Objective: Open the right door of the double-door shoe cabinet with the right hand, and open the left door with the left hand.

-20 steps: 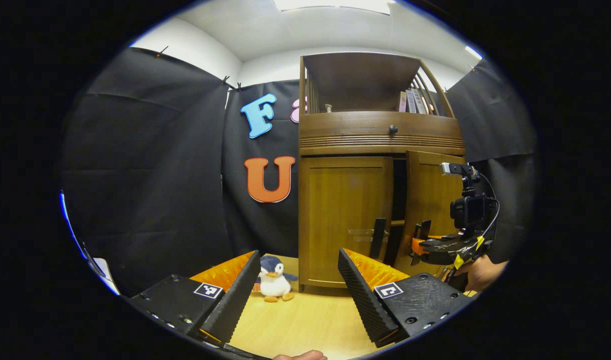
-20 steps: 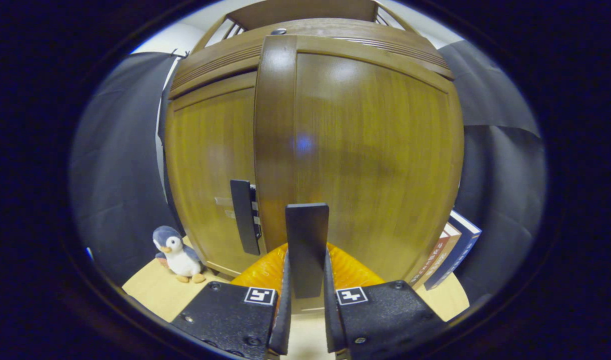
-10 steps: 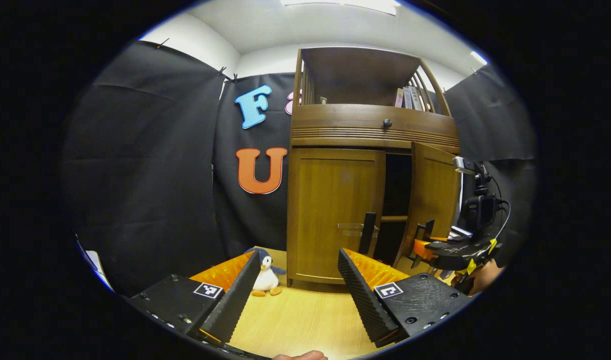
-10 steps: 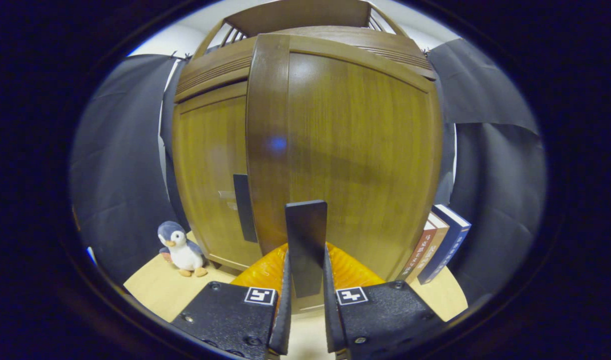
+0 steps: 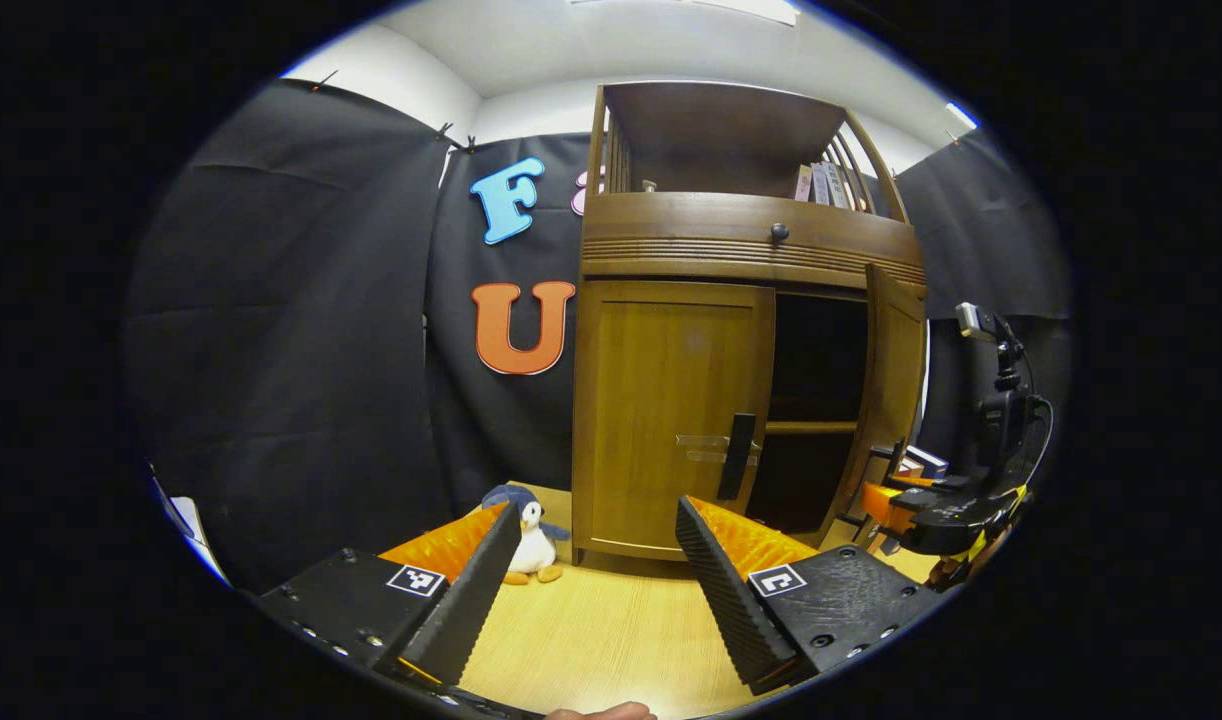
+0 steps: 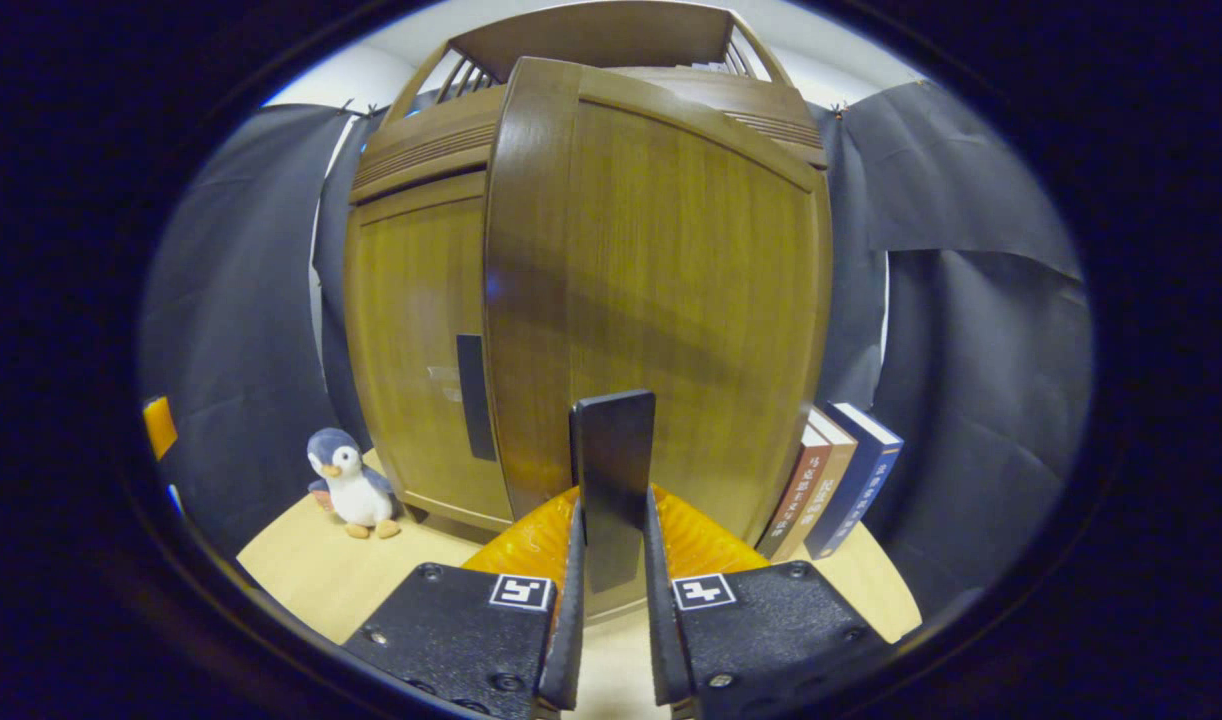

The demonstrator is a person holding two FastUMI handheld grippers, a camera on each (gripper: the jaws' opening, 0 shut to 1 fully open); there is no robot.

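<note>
We see right tongs clenched on right door's handle, door swung wide; left tongs released, w/ left door shut.

A light wooden table carries cabinet, penguin, books.

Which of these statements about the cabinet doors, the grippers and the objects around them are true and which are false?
1. The right door stands open. True.
2. The left door is open too. False: it is closed.
3. The right gripper is shut on the right door's handle. True.
4. The left gripper grips the left door's handle. False: its jaws are open, short of the cabinet.
5. A toy penguin stands inside the cabinet. False: it stands on the table, left of the cabinet.
</note>
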